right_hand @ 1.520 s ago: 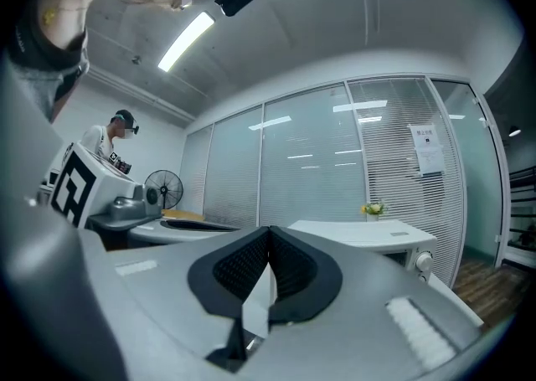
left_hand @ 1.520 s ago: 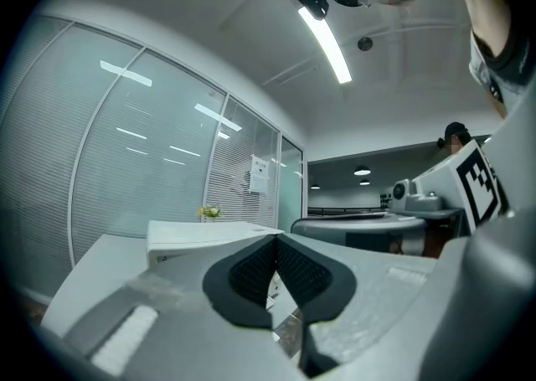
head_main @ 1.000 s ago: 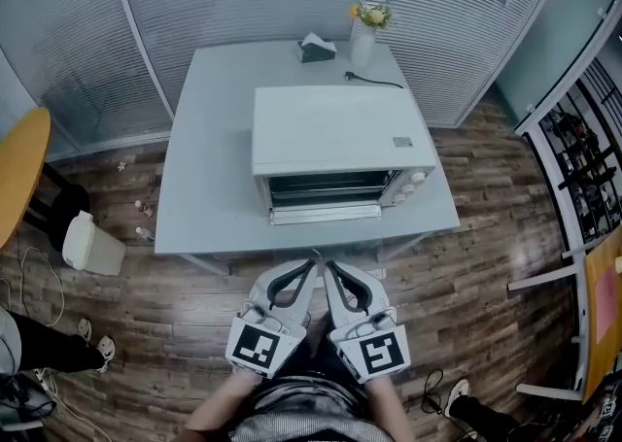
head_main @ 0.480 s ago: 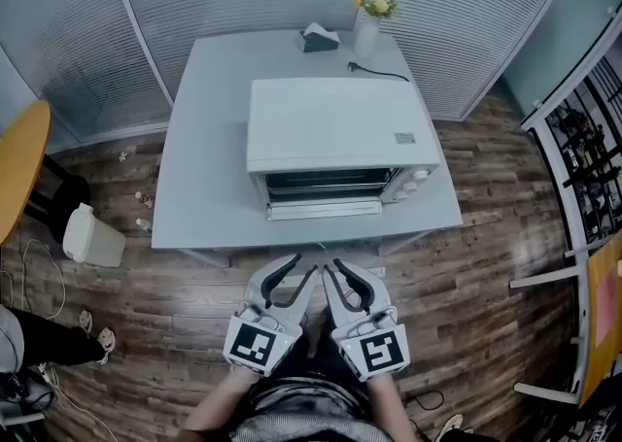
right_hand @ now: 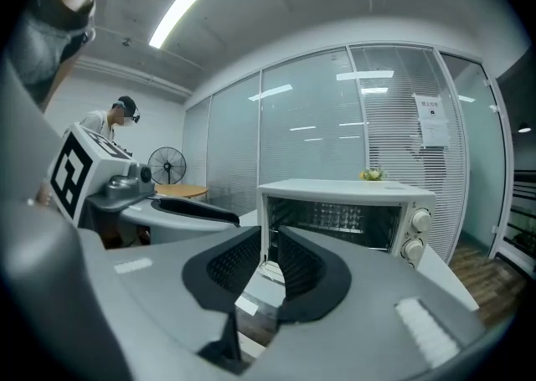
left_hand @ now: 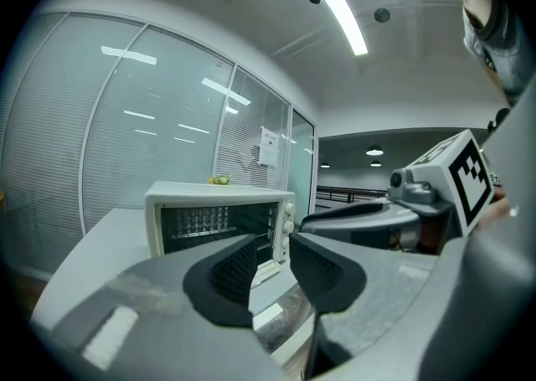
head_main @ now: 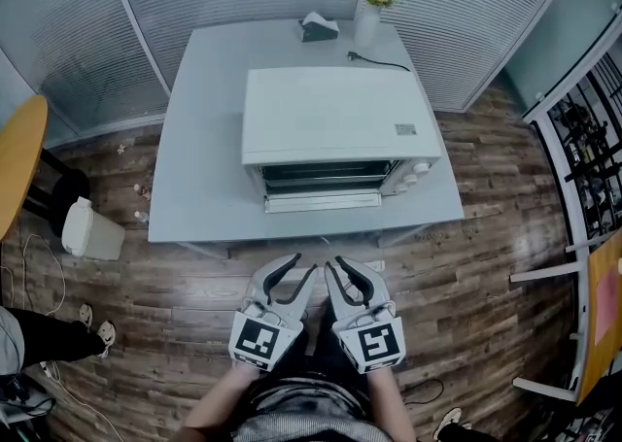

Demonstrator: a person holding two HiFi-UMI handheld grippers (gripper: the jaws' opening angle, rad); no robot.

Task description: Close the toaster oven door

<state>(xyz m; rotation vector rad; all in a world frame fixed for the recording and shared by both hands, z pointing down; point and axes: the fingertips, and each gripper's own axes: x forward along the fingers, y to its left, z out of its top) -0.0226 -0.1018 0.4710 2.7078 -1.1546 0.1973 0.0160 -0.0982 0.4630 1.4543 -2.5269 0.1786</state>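
A white toaster oven (head_main: 330, 124) stands on the grey table (head_main: 194, 168), with its door (head_main: 323, 201) folded down toward the table's front edge and the dark cavity showing. Both grippers hang side by side in front of the table, well short of the oven and touching nothing. The jaws of my left gripper (head_main: 303, 265) are opening with nothing between them, and its own view has the oven (left_hand: 222, 220) beyond the parted pads (left_hand: 237, 269). My right gripper (head_main: 335, 263) is opening too, also empty, with the oven (right_hand: 343, 216) straight ahead of it.
At the table's far edge are a vase of flowers (head_main: 367, 13), a small dark box (head_main: 319, 27) and a black plug with its cord (head_main: 374, 61). A white bin (head_main: 89, 231) and an orange round table (head_main: 19, 163) are at the left. Wooden floor lies around the table.
Both grippers' jaws have gone from shut to parted. The oven and table sit a little higher in the head view. The grippers stay low, in front of the table.
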